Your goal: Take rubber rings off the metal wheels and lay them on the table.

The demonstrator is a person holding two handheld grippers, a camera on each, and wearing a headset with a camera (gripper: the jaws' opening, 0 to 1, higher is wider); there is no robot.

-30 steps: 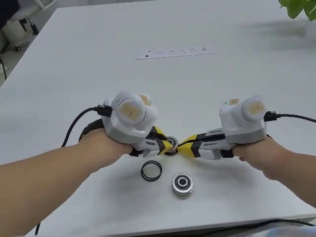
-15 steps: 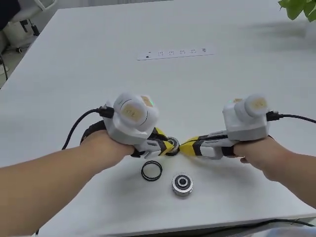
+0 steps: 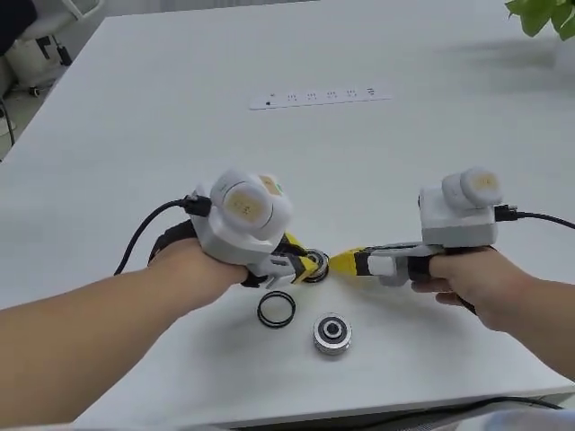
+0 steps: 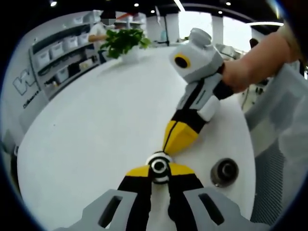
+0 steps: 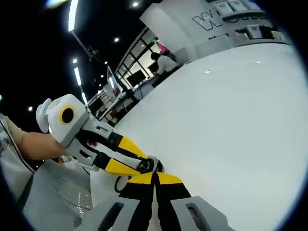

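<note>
My left gripper [image 3: 304,263] is shut on a small metal wheel [image 3: 314,266] just above the white table [image 3: 404,162]; the wheel [image 4: 159,166] sits between its yellow fingertips. My right gripper [image 3: 342,262] comes in from the right, its jaws pressed together, tip against that wheel [image 5: 147,165]. I cannot tell whether it pinches the wheel's rubber. A loose black rubber ring [image 3: 276,310] lies flat on the table below the left hand. A second metal wheel [image 3: 332,333] lies beside it, also seen as the wheel [image 4: 224,172] to the right of my left jaws.
A white power strip [image 3: 320,94] lies across the table's far middle. Green plant leaves [image 3: 543,13] hang over the far right corner. Black cables [image 3: 148,224] trail from both grippers. The table's near edge [image 3: 359,411] runs just below the second wheel.
The right hand has drawn slightly to the right and rolled its gripper more upright; its tip stays at the wheel. The left gripper, ring and second wheel keep their places.
</note>
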